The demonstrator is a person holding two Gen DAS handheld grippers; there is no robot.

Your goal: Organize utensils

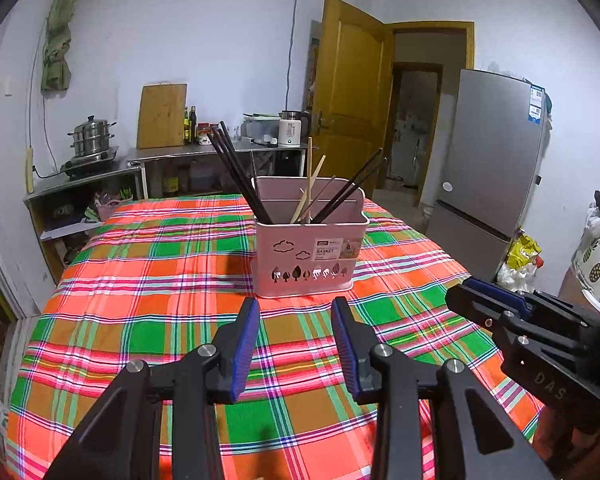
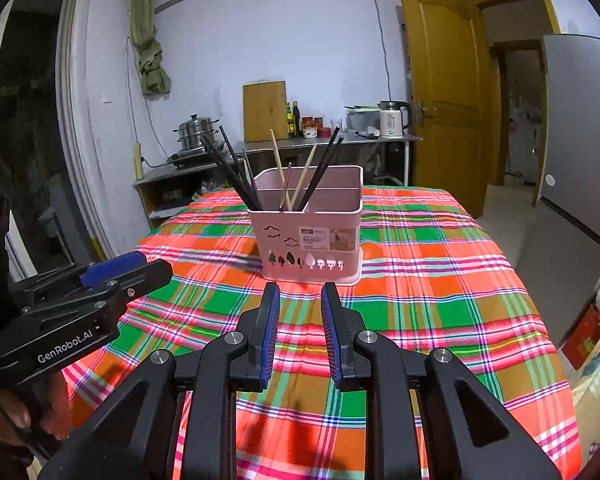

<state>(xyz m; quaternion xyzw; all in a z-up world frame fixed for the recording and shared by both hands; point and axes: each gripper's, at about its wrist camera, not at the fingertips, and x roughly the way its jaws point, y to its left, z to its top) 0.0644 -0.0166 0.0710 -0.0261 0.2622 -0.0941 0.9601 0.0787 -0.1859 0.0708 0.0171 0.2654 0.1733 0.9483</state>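
Note:
A pink utensil basket (image 1: 306,258) stands upright on the plaid tablecloth (image 1: 148,312), also seen in the right wrist view (image 2: 312,236). Several dark chopsticks (image 1: 240,178) and light wooden chopsticks (image 1: 309,184) lean in its front compartment; they also show in the right wrist view (image 2: 236,176). My left gripper (image 1: 295,308) is open and empty, just short of the basket's near side. My right gripper (image 2: 300,292) is open and empty, also just short of the basket. Each gripper shows at the edge of the other's view: the right one (image 1: 488,296), the left one (image 2: 128,268).
A steel counter (image 1: 220,152) with a steamer pot (image 1: 92,136), cutting board (image 1: 162,116), bottles and a kettle (image 1: 290,130) stands behind the table. A grey fridge (image 1: 492,168) and an open wooden door (image 1: 348,96) are to the right. Bags lie by the fridge.

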